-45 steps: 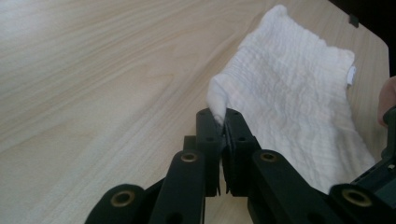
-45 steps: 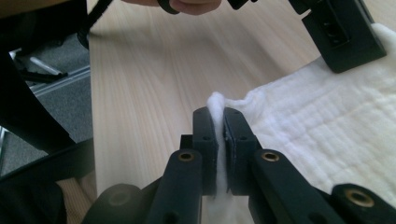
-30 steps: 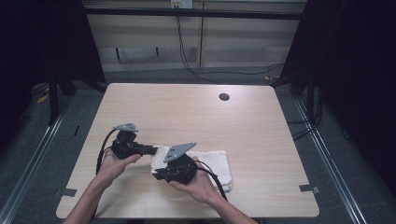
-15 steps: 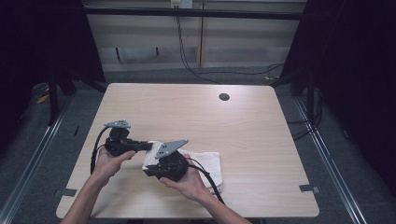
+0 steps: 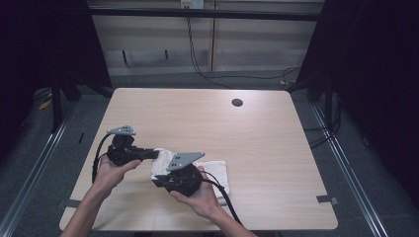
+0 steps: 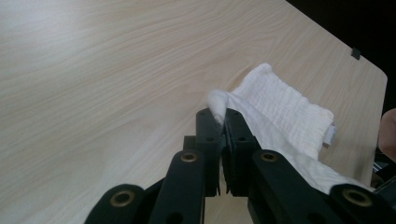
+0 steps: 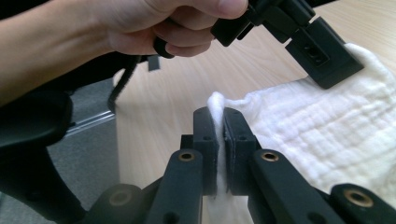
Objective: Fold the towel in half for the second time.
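A person stands at a pale wood-grain counter, holding a hand-held gripper in each hand over a white cloth that lies near the front left of the surface.

The left hand-held gripper has its jaws closed tight on one corner of the cloth; in its own view a small tuft of white fabric pokes up between the two black jaws, and the rest of the ribbed, waffle-textured cloth trails away to the right. The right hand-held gripper is likewise clamped on a neighbouring corner or edge; its own view shows fabric pinched between the jaws and the cloth spreading off to the right.

The two grips sit close together along the same left edge, with that edge raised slightly off the counter while the far part of the cloth appears to rest flat. Holding two points of one edge this way probably allows the cloth to be lifted and carried over itself, as for a fold, or pulled taut and smoothed.

The counter has rounded corners and a small dark round grommet hole near its far edge. Around it the room is dim: grey flooring, metal rails on both sides, black drapes, and cables trailing on the floor before a light panelled wall.
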`<state>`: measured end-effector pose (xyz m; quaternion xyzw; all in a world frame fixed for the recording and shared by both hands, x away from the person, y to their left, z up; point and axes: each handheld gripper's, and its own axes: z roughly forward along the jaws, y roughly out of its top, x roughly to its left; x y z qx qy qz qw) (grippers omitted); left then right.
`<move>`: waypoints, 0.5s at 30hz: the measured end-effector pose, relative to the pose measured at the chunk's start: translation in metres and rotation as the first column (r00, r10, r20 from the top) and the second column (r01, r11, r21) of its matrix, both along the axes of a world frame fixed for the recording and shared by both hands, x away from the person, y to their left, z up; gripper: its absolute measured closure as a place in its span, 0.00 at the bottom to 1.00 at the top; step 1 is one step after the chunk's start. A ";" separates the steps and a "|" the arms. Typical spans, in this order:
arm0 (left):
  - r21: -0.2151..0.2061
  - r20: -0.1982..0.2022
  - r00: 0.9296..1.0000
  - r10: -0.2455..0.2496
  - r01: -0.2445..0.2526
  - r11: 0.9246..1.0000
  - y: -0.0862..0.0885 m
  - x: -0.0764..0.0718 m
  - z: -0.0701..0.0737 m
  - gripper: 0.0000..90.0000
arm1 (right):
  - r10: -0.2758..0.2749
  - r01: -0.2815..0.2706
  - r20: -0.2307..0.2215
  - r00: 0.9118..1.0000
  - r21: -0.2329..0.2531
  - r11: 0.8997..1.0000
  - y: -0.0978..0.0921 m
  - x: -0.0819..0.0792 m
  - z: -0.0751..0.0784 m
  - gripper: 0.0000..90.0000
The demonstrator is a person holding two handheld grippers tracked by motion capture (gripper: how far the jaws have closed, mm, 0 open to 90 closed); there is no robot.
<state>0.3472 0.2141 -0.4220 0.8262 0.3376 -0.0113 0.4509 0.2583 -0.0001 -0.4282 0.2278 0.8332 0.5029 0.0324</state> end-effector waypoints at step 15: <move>0.033 -0.015 0.995 -0.103 0.104 0.994 -0.084 0.010 -0.008 0.96 | -0.133 0.133 -0.034 0.991 0.015 0.991 -0.064 -0.010 -0.017 0.95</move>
